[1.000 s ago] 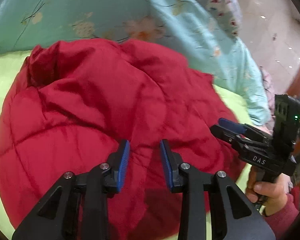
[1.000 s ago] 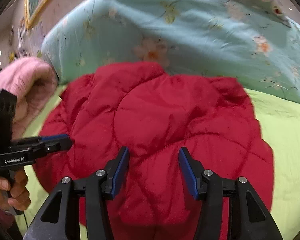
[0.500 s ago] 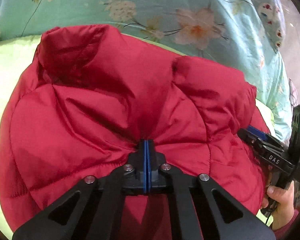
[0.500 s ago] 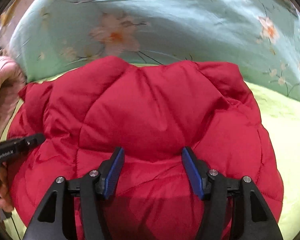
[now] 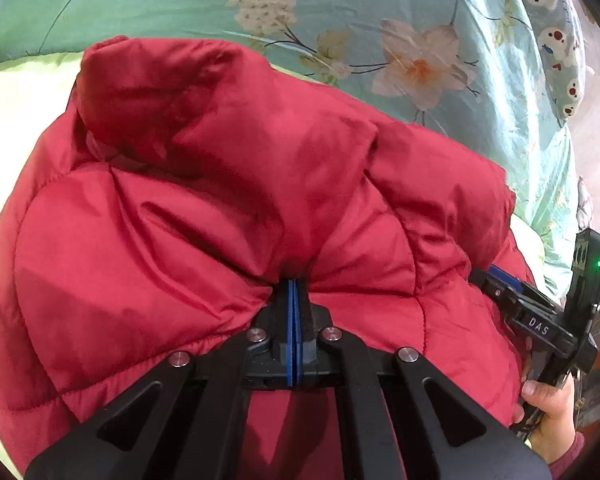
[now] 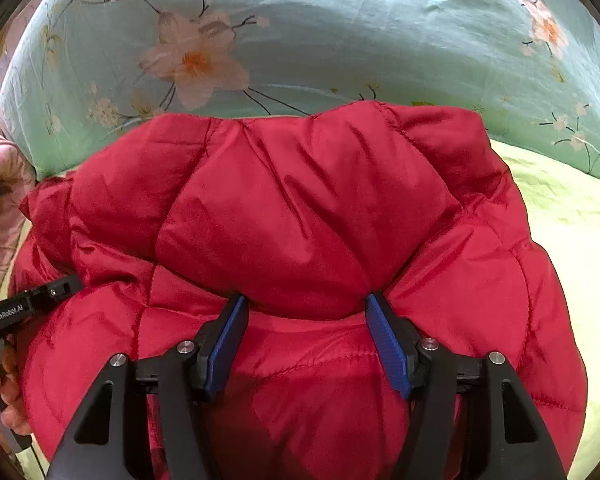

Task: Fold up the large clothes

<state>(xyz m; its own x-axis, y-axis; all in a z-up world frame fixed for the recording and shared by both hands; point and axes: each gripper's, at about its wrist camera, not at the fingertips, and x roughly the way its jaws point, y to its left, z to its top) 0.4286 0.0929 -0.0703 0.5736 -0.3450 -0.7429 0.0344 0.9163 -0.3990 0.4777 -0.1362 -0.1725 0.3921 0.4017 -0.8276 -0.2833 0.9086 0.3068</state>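
Observation:
A red quilted puffer jacket (image 5: 220, 200) lies bunched on the bed and fills both views (image 6: 300, 208). My left gripper (image 5: 294, 284) is shut, its blue pads pinched on a pucker of the jacket's fabric near the lower edge; from the right wrist view its tip (image 6: 66, 286) pokes into the jacket's left side. My right gripper (image 6: 304, 308) stands open, with a puffy fold of the jacket bulging between its blue pads (image 6: 228, 340). In the left wrist view it (image 5: 496, 280) pushes into the jacket's right side.
A teal floral quilt (image 6: 340, 20) is heaped behind the jacket. Light green sheet (image 6: 560, 220) shows to the right. A pink garment (image 6: 0, 168) lies at the far left. A person's hand (image 5: 548, 404) grips the right handle; floor shows past the bed's right edge.
Both grippers have come down and forward onto the jacket. The left one has gone from open to shut on the fabric. The right one's fingers have spread a little wider around a fold.

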